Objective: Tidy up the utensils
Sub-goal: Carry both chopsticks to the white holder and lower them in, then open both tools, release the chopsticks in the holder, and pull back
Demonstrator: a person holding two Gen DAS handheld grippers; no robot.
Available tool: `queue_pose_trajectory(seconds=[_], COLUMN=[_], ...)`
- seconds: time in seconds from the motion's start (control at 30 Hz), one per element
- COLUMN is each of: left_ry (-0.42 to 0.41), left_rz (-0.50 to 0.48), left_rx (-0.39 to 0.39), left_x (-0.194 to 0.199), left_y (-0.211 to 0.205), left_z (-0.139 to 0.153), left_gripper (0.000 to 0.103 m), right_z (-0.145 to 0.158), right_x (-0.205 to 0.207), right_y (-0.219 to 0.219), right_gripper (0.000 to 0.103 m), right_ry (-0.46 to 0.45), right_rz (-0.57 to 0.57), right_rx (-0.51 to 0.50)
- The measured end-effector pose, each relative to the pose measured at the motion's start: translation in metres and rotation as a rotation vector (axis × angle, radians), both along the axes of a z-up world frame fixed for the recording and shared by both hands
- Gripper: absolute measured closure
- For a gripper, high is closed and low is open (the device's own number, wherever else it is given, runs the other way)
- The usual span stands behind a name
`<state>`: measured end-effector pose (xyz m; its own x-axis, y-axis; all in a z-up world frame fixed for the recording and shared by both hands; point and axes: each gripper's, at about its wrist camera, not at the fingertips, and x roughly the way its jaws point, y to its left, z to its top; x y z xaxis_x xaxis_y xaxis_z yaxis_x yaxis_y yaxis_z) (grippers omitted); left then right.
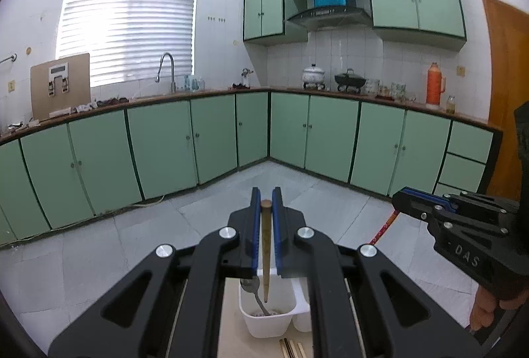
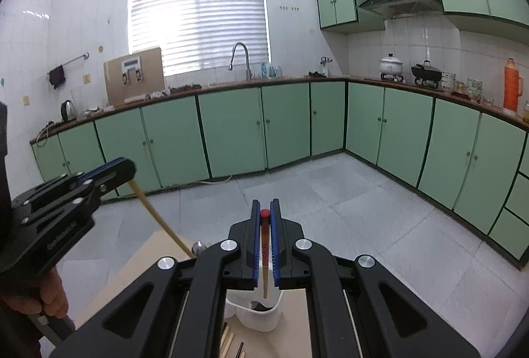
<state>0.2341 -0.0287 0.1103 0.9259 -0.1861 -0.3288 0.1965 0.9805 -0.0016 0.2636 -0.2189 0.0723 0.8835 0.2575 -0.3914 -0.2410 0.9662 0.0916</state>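
Your left claw (image 1: 266,204) is clamped on a tan wooden chopstick (image 1: 265,245), whose tip hangs over the white holder (image 1: 264,321) on the pale counter (image 1: 231,335), close beside a metal spoon (image 1: 256,293) standing in that holder. Your right claw (image 2: 265,214) is pinched tight on a red-tipped chopstick (image 2: 264,255), its lower end pointing into what looks like a neighbouring compartment, though the claw's body hides the divider. A few loose chopsticks (image 2: 228,341) lie on the counter just in front of the holder.
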Motion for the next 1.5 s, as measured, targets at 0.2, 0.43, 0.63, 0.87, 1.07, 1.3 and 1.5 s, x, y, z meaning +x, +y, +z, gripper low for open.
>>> queue_pose_trajectory(seconds=[0.2, 0.43, 0.63, 0.87, 1.07, 1.3, 1.5], left_ry=[0.073, 0.116, 0.085, 0.033, 0.014, 0.050, 0.099], left_rz=[-0.013, -0.006, 0.026, 0.073, 0.106, 0.107, 0.107], left_rx=[0.018, -0.006, -0.036, -0.040, -0.025, 0.003, 0.029], left_x=[0.012, 0.009, -0.016, -0.063, -0.106, -0.137, -0.156], left_y=[0.005, 0.022, 0.036, 0.044, 0.047, 0.044, 0.048], left_z=[-0.030, -0.051, -0.055, -0.064, -0.088, -0.122, -0.152], left_gripper=[0.096, 0.067, 0.050, 0.029, 0.019, 0.014, 0.013], right_z=[-0.024, -0.037, -0.037, -0.045, -0.067, -0.098, -0.126], right_x=[0.006, 0.000, -0.021, -0.063, -0.095, -0.123, -0.139], right_y=[0.007, 0.004, -0.003, -0.014, -0.019, -0.020, -0.022], right_gripper=[0.097, 0.089, 0.064, 0.036, 0.018, 0.006, 0.006], right_ry=[0.047, 0.077, 0.039, -0.024, -0.029, -0.014, 0.048], right_rz=[0.012, 0.008, -0.031, -0.080, -0.110, -0.155, -0.171], right_rx=[-0.028, -0.021, -0.004, 0.008, 0.039, 0.035, 0.046])
